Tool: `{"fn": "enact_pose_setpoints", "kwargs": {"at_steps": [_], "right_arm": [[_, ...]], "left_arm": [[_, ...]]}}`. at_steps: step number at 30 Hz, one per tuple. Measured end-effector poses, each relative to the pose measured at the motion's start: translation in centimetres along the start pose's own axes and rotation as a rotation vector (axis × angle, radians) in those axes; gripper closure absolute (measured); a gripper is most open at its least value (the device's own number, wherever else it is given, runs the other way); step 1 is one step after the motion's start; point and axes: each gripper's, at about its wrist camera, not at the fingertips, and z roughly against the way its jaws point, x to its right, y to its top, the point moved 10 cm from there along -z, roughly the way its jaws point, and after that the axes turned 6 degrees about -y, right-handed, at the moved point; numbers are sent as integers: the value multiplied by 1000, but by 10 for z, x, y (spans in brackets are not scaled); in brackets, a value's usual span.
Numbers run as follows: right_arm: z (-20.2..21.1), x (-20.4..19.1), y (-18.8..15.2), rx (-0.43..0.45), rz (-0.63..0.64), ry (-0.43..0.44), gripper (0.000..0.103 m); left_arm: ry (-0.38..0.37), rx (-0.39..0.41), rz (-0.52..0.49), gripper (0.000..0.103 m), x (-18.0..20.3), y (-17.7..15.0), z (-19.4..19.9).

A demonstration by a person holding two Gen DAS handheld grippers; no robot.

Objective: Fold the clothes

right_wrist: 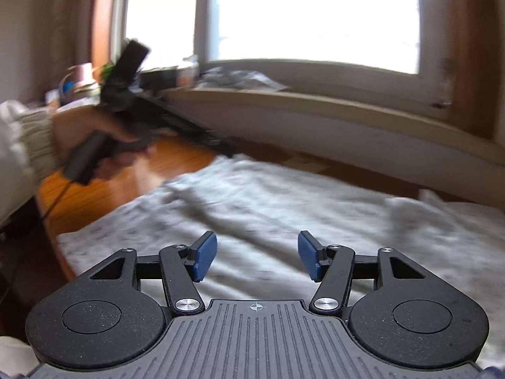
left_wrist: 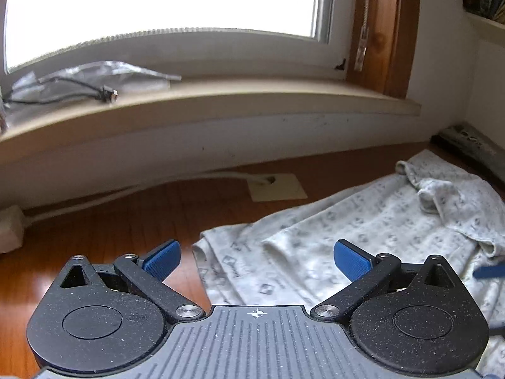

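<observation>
The left claw (left_wrist: 257, 260), black-armed with blue ribbed pads, stands spread as wide as it goes, nothing between its fingers; it hangs over the near-left edge of a white cotton garment printed with small grey motifs (left_wrist: 363, 227). That garment lies partly folded and rumpled on the glossy reddish-brown wooden surface (left_wrist: 110, 221), its crumpled cuff end (toward the far right corner) near the wall. The right claw (right_wrist: 257, 255) is open to a middling gap, also empty, above the same cloth (right_wrist: 284, 202), which fills most of its blurred view. There a hand (right_wrist: 94, 135) in a cream ribbed sleeve (right_wrist: 28, 139) grips the other tool's dark handle at the left. Behind runs a pale wooden window sill (left_wrist: 221, 94) bearing a crinkled clear plastic bag (left_wrist: 104, 72) and a black cable (left_wrist: 63, 94).
</observation>
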Motion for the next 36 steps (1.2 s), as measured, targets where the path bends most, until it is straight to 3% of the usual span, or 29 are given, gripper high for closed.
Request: {"fn": "enact_pose_setpoints", "kwargs": {"at_steps": [8, 14, 29, 32, 34, 36], "right_arm": [[2, -55, -8, -37, 49, 121, 34], [12, -79, -14, -45, 77, 179, 33], [16, -102, -23, -50, 124, 225, 34], [15, -102, -21, -38, 120, 226, 46], [13, -100, -21, -30, 117, 214, 64], [11, -97, -20, -23, 122, 196, 75]], "left_arm": [[-47, -59, 13, 0, -17, -12, -35], [-23, -87, -27, 2, -18, -8, -43], [-54, -71, -54, 39, 5, -9, -41], [-61, -75, -55, 46, 9, -9, -41], [-62, -77, -54, 50, 11, -9, -40], [-62, -78, -53, 54, 13, -9, -40]]}}
